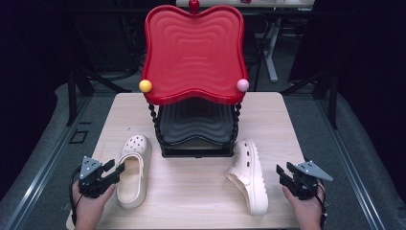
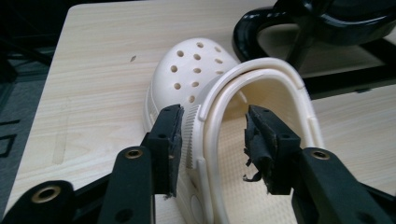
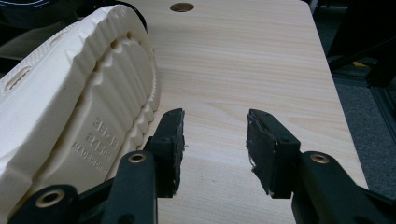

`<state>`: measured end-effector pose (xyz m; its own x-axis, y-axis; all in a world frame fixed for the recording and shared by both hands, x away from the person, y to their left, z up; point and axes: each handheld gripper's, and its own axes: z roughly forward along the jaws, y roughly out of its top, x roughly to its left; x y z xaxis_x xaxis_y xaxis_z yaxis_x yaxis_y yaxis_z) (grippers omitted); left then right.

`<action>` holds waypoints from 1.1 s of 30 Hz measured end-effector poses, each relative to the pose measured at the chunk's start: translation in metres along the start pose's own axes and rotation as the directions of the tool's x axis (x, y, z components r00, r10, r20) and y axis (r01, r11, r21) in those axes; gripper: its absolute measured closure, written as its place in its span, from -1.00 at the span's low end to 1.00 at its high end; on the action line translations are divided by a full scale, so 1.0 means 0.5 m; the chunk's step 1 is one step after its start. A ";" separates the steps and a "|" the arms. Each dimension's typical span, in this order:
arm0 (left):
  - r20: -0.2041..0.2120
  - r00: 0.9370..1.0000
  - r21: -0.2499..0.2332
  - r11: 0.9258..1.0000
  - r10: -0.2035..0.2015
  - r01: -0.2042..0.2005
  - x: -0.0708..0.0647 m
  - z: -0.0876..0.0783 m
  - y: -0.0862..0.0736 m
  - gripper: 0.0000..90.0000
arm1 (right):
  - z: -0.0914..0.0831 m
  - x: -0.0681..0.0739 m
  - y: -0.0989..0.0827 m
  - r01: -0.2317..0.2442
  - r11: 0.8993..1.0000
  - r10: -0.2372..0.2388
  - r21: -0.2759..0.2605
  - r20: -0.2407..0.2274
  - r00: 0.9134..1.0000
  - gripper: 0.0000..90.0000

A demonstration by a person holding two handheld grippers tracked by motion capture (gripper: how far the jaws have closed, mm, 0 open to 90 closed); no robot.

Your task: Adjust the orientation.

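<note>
Dark room, pale wood-grain worktop [image 1: 201, 191]. At its rear: two-tier rack, glossy red wavy plastic tray [image 1: 193, 52] above black tray [image 1: 194, 127]. Upright cream perforated foam clog [image 1: 133, 168] lies left; second cream foam clog [image 1: 249, 173] lies on its side, sole toward right gripper [image 1: 286, 173]. Left gripper [image 1: 116, 168] jaws wide open, straddling upright clog's side wall and heel strap, nothing clamped yet. Right gripper jaws open, empty, just beside sole. Likely step: pre-grasp (rack probably destination). Next move calls for closing left jaws on rim.
</note>
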<state>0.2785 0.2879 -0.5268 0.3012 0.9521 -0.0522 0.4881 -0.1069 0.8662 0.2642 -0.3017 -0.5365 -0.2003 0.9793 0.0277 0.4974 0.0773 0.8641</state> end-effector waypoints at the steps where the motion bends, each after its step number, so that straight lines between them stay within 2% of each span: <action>1: -0.007 1.000 0.009 1.000 0.002 -0.002 -0.002 0.006 0.000 0.26 | 0.000 0.000 0.000 0.001 1.000 -0.001 0.003 -0.001 1.000 0.25; 10: -0.028 1.000 0.045 0.999 -0.003 0.004 -0.002 0.030 -0.003 0.33 | 0.002 -0.003 -0.001 -0.012 1.000 0.012 0.006 -0.008 1.000 0.24; 11: -0.045 0.999 0.056 0.998 0.001 0.001 -0.001 0.038 -0.003 0.34 | 0.003 -0.004 -0.001 -0.017 1.000 0.018 0.005 -0.009 1.000 0.24; 18: -0.083 0.996 0.081 0.996 0.030 -0.024 -0.006 0.060 -0.002 0.39 | 0.004 -0.003 -0.001 -0.026 1.000 0.026 0.004 -0.011 1.000 0.24; 26: -0.121 0.991 0.091 0.995 0.053 -0.042 -0.012 0.060 0.001 0.58 | 0.005 -0.002 -0.001 -0.026 1.000 0.026 0.001 -0.013 1.000 0.24; 33: -0.100 0.993 0.104 0.993 0.061 -0.050 -0.021 0.051 0.000 0.63 | 0.004 -0.003 0.000 -0.037 0.999 0.036 -0.008 -0.014 0.999 0.24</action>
<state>0.2964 0.2707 -0.5388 0.2470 0.9677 0.0502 0.5548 -0.1837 0.8115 0.2660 -0.3028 -0.5375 -0.1940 0.9788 0.0663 0.4977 0.0400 0.8664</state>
